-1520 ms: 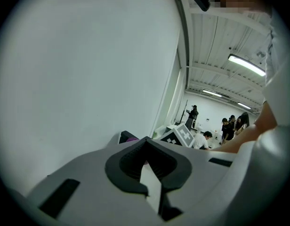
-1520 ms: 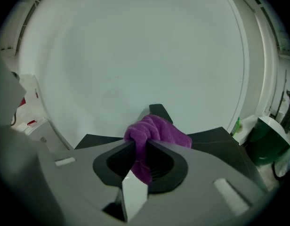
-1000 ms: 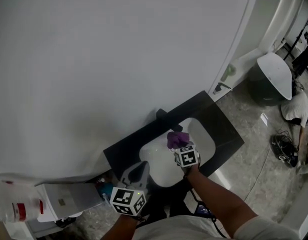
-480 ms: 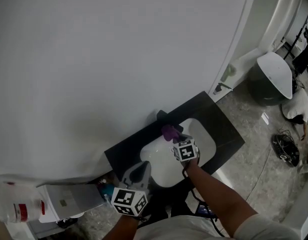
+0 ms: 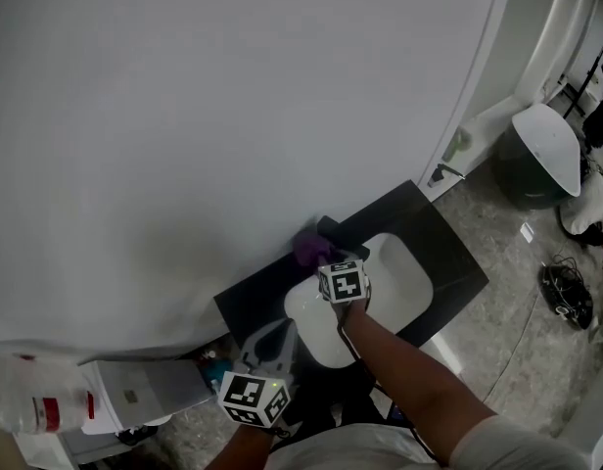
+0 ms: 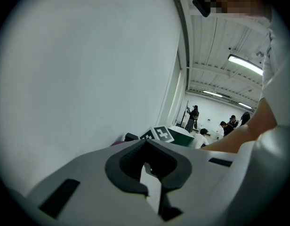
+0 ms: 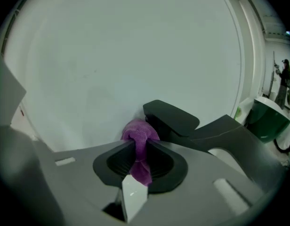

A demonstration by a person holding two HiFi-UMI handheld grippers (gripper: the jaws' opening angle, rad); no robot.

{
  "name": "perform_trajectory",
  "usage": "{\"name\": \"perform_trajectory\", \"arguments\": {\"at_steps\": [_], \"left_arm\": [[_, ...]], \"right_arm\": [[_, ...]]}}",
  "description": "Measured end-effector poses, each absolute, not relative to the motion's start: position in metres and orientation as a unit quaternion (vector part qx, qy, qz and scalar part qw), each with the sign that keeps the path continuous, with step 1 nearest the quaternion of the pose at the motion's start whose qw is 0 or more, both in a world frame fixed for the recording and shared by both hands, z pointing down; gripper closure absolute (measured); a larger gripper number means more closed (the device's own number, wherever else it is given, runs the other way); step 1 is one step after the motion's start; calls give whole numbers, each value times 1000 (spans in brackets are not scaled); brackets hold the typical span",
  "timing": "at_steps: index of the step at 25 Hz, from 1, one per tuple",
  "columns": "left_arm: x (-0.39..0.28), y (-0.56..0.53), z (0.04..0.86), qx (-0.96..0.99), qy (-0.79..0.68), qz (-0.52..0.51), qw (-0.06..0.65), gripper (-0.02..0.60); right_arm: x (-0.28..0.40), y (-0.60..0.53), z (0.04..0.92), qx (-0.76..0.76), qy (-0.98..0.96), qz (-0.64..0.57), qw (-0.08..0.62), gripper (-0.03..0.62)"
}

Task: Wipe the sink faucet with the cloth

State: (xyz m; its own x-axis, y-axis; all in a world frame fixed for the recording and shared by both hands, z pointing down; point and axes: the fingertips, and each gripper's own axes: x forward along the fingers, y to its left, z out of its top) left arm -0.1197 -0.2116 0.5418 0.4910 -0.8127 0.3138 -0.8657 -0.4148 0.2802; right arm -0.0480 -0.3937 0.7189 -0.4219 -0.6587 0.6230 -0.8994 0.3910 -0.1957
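A black faucet stands at the back of a white sink basin set in a black counter. My right gripper is shut on a bunched purple cloth, which sits against the faucet's left side by the wall. In the right gripper view the cloth is pinched between the jaws of the right gripper and touches the faucet. My left gripper hangs low in front of the counter, shut on nothing. In the left gripper view the left gripper points toward the wall.
A white wall rises right behind the faucet. A dark bin with a white lid and a green bottle stand to the right. A white box and a red-labelled bottle lie at lower left. Cables lie on the floor.
My right gripper has carried the purple cloth from over the basin up and left to the faucet at the wall. The left gripper has barely moved.
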Motion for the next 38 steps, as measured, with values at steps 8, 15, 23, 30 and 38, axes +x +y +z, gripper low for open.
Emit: {"name": "perform_trajectory", "arguments": {"at_steps": [8, 15, 23, 30, 38], "left_arm": [[-139, -219, 564, 831, -508, 79, 212, 577], [-142, -229, 557, 834, -506, 69, 210, 577], [-143, -237, 559, 836, -503, 71, 206, 577], [-150, -235, 569, 832, -507, 73, 211, 577], [-129, -238, 496, 847, -504, 41, 167, 577]], "right_arm": [[-32, -425, 819, 506, -752, 316, 279, 533], [-48, -399, 763, 498, -778, 319, 213, 533], [-49, -431, 782, 540, -742, 347, 195, 533], [-47, -426, 815, 513, -755, 313, 262, 533], [-66, -332, 609, 420, -866, 200, 184, 530]]}}
